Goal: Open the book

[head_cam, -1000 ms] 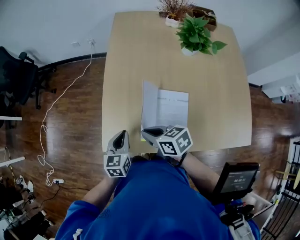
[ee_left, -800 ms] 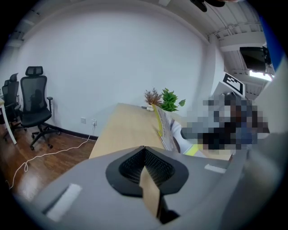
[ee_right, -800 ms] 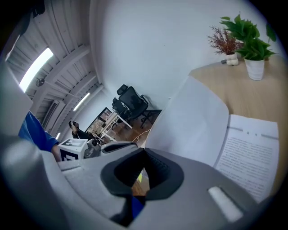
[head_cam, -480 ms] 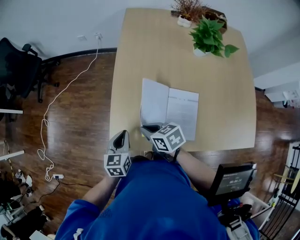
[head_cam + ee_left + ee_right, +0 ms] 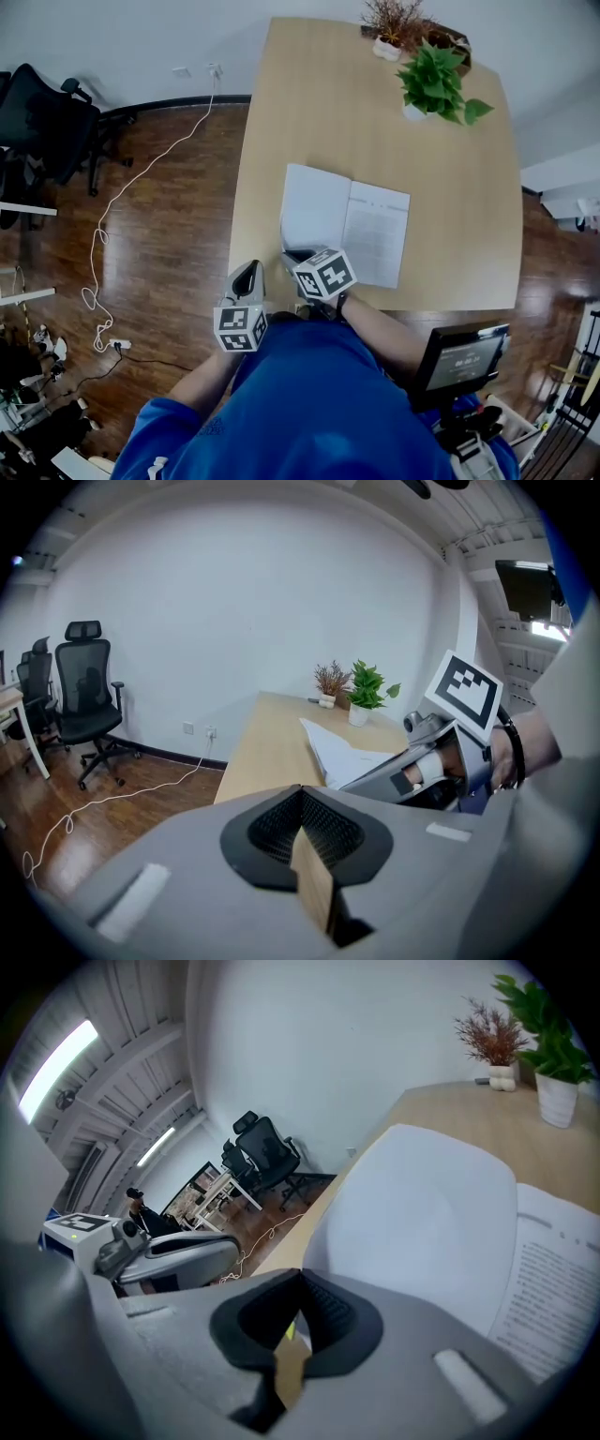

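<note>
The book (image 5: 345, 223) lies open on the wooden table (image 5: 281, 112), both pages flat, a blank left page and a printed right page. My right gripper (image 5: 292, 258) is shut just at the book's near left corner, over the table's near edge, with nothing plainly held. In the right gripper view the book (image 5: 441, 1213) spreads out just beyond my shut right gripper (image 5: 291, 1335). My left gripper (image 5: 247, 272) hovers left of it, just off the table's near edge, shut and empty. In the left gripper view my left gripper (image 5: 305, 841) points along the table toward the book (image 5: 342, 752).
A green potted plant (image 5: 436, 84) and a dried plant (image 5: 394, 23) stand at the table's far right corner. A black office chair (image 5: 42, 112) and a white cable (image 5: 112, 216) are on the wooden floor to the left. A small screen (image 5: 459, 361) sits near right.
The book's left page, raised a second ago, now lies flat. My right gripper has sunk and drawn back toward the near edge. The left gripper has barely shifted.
</note>
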{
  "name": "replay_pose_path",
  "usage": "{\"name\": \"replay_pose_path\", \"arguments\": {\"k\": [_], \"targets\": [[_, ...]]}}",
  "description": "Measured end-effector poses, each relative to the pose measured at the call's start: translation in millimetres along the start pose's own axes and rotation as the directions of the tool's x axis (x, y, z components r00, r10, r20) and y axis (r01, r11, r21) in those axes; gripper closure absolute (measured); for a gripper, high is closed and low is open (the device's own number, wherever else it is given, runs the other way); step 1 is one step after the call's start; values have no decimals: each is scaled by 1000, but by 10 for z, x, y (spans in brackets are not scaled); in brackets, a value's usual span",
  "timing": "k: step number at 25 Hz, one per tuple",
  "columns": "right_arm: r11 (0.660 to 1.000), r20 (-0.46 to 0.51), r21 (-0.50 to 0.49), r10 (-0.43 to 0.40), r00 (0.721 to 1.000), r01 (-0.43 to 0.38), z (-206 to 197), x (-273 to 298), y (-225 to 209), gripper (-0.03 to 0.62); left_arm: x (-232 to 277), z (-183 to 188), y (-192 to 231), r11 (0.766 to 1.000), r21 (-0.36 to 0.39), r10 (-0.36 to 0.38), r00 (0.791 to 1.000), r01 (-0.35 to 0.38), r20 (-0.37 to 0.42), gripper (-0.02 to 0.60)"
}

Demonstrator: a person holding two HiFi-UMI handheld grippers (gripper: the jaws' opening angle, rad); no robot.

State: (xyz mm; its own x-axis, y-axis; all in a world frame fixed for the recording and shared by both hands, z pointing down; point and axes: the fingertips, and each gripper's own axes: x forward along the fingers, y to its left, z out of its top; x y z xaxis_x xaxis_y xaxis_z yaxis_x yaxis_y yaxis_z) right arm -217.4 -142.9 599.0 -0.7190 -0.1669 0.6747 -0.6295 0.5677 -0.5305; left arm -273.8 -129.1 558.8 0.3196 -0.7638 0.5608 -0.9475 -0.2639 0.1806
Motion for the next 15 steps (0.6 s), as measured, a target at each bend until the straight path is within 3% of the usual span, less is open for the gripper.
{"name": "replay_pose_path", "arguments": {"k": [15], "targets": [[1000,-148,-9,-13,989,12,-253,333,-67,589,-173,9,147,998,-22,58,998,-58,-11,575]]}}
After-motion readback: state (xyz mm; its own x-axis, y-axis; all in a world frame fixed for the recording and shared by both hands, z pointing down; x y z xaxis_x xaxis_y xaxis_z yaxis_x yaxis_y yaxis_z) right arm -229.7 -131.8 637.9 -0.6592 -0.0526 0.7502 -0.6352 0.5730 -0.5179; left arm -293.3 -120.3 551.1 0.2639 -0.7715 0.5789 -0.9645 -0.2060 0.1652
